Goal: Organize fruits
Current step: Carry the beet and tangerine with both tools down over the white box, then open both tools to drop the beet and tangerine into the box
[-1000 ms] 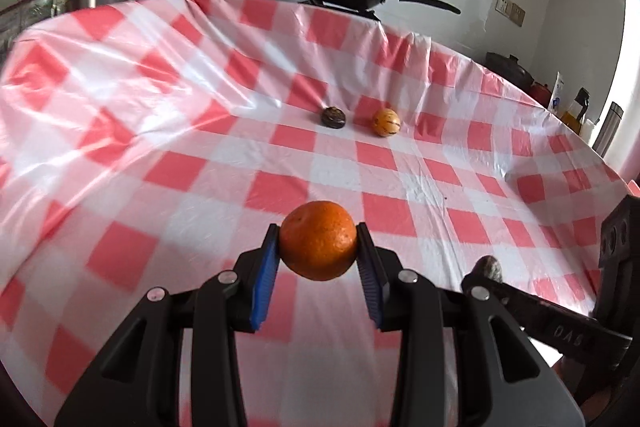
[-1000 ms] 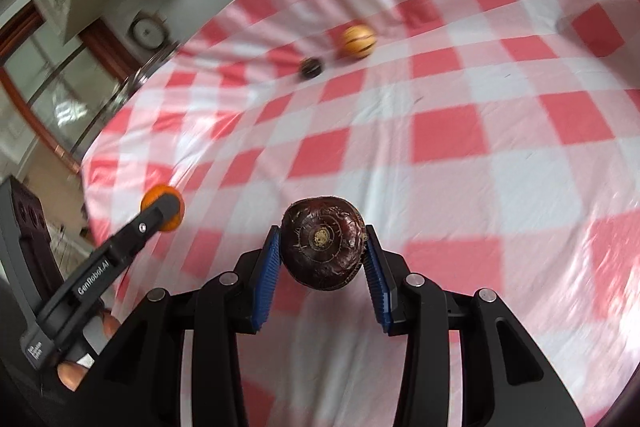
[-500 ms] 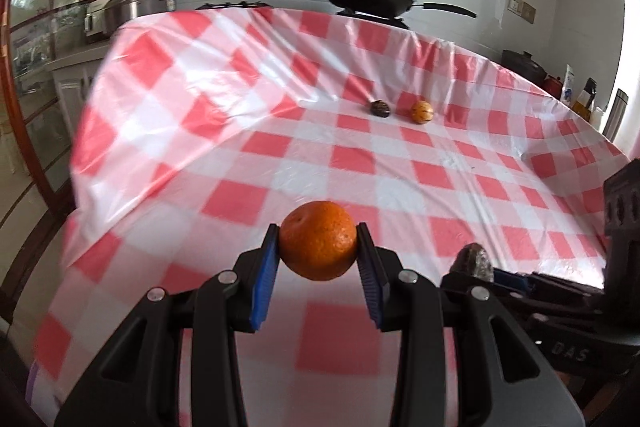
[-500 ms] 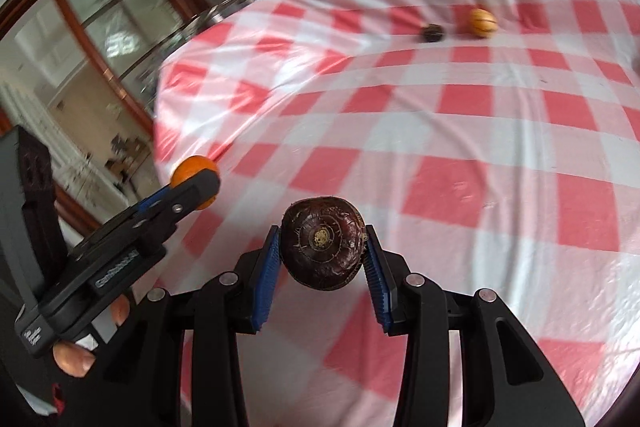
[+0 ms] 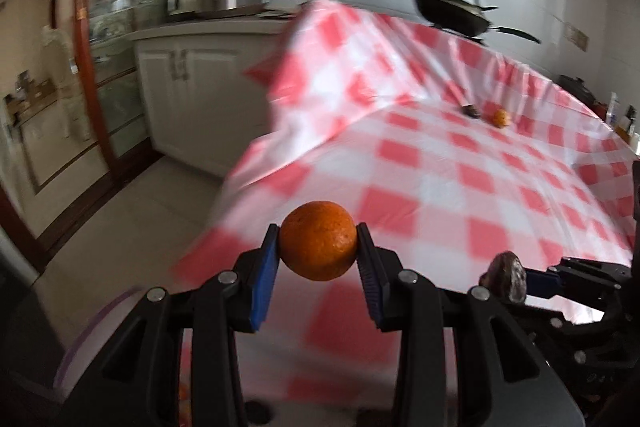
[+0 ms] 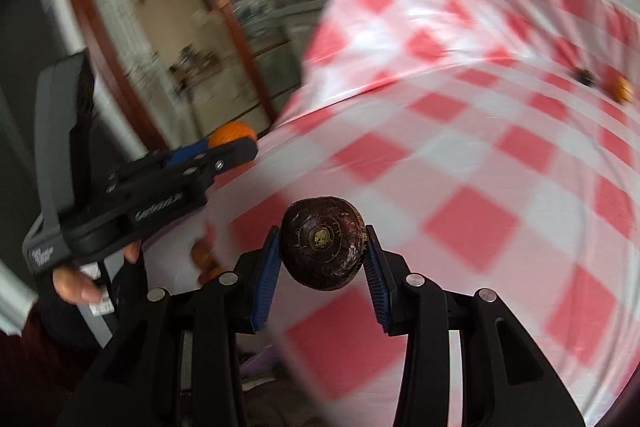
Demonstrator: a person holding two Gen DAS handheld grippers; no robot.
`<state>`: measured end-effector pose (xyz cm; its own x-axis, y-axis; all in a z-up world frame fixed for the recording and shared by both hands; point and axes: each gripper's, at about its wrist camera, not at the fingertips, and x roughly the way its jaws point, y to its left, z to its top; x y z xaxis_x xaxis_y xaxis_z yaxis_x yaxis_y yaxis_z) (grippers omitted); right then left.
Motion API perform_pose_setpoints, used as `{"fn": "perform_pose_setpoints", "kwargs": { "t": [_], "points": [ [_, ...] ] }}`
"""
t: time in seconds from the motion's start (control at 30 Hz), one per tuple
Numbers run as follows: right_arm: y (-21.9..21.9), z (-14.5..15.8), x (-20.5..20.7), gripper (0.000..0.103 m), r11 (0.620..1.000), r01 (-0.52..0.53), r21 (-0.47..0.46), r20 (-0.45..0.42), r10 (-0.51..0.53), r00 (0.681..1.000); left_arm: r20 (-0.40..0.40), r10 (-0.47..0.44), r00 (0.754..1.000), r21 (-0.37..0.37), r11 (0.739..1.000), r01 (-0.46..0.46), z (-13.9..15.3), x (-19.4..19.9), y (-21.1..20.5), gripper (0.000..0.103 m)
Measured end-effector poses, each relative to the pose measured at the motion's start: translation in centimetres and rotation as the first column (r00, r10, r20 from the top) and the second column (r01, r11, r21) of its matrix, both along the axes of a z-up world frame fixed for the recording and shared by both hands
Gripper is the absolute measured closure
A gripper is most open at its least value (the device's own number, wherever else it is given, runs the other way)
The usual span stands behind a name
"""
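Orange fruit (image 5: pixel 318 246) gripped in left gripper (image 5: pixel 318 253) jaws; dark brown fruit (image 6: pixel 322 243) gripped in right gripper (image 6: pixel 322 255) jaws. Both aloft at near edge of checked surface (image 5: pixel 460 187). Step: carrying pair to drop-off. Container possibly below, blurred. Next: locate it, lower, release.

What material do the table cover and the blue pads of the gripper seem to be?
Table cover: probably thin plastic film; it looks glossy and slightly see-through, with sharp creases. Pads on the left gripper: likely rubber or soft plastic, matte, seemingly ribbed.
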<state>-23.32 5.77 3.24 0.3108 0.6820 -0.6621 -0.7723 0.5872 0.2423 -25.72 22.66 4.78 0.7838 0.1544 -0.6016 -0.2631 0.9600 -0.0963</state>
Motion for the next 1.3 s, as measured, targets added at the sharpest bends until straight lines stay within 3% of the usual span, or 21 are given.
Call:
{"fn": "perform_pose_setpoints", "kwargs": {
  "t": [0.17, 0.33, 0.43, 0.57, 0.67, 0.77, 0.93, 1.17, 1.2, 1.23, 1.3],
  "points": [
    [4.5, -1.3, -4.1, 0.063, 0.983, -0.174, -0.066, 0.034, 0.176, 0.984, -0.001, 0.103, 0.995, 0.004, 0.995, -0.103, -1.5, -5.0, 4.6, 0.065],
    [8.5, -3.4, -8.0, 0.063, 0.929, -0.333, -0.163, 0.033, 0.343, 0.939, -0.077, 0.204, 0.976, -0.013, 0.979, -0.205, -4.4, -7.2, 8.5, 0.065],
    [11.7, -6.3, -10.3, 0.063, 0.859, -0.418, -0.294, 0.011, 0.441, 0.898, -0.172, 0.233, 0.957, 0.002, 0.972, -0.236, -7.4, -7.2, 10.0, 0.065],
    [15.2, -11.5, -12.9, 0.063, 0.736, -0.498, -0.460, -0.048, 0.539, 0.841, -0.307, 0.238, 0.922, 0.038, 0.971, -0.238, -11.8, -6.6, 10.5, 0.065],
    [16.3, -14.3, -13.8, 0.063, 0.668, -0.527, -0.525, -0.096, 0.569, 0.817, -0.381, 0.231, 0.895, 0.033, 0.971, -0.237, -14.6, -6.3, 10.9, 0.065],
    [16.8, -15.6, -14.2, 0.063, 0.631, -0.540, -0.558, -0.116, 0.585, 0.803, -0.424, 0.232, 0.875, 0.033, 0.970, -0.241, -16.5, -6.2, 11.4, 0.065],
    [17.6, -16.6, -13.2, 0.062, 0.624, -0.521, -0.582, -0.137, 0.557, 0.819, -0.452, 0.227, 0.863, 0.013, 0.969, -0.248, -18.1, -6.3, 11.9, 0.064],
    [17.9, -16.8, -12.5, 0.061, 0.645, -0.503, -0.575, -0.149, 0.522, 0.840, -0.460, 0.236, 0.856, 0.009, 0.965, -0.261, -18.3, -6.4, 12.2, 0.062],
    [17.8, -16.5, -12.5, 0.058, 0.649, -0.503, -0.571, -0.143, 0.524, 0.840, -0.460, 0.240, 0.855, 0.016, 0.965, -0.262, -18.3, -6.2, 12.4, 0.055],
    [17.7, -16.3, -12.5, 0.048, 0.654, -0.502, -0.566, -0.138, 0.525, 0.840, -0.457, 0.245, 0.855, 0.023, 0.964, -0.264, -18.0, -6.2, 12.4, 0.049],
    [17.2, -15.4, -12.3, 0.038, 0.674, -0.499, -0.545, -0.123, 0.524, 0.843, -0.445, 0.268, 0.855, 0.046, 0.960, -0.276, -17.3, -6.1, 12.3, 0.025]
  ]
}}
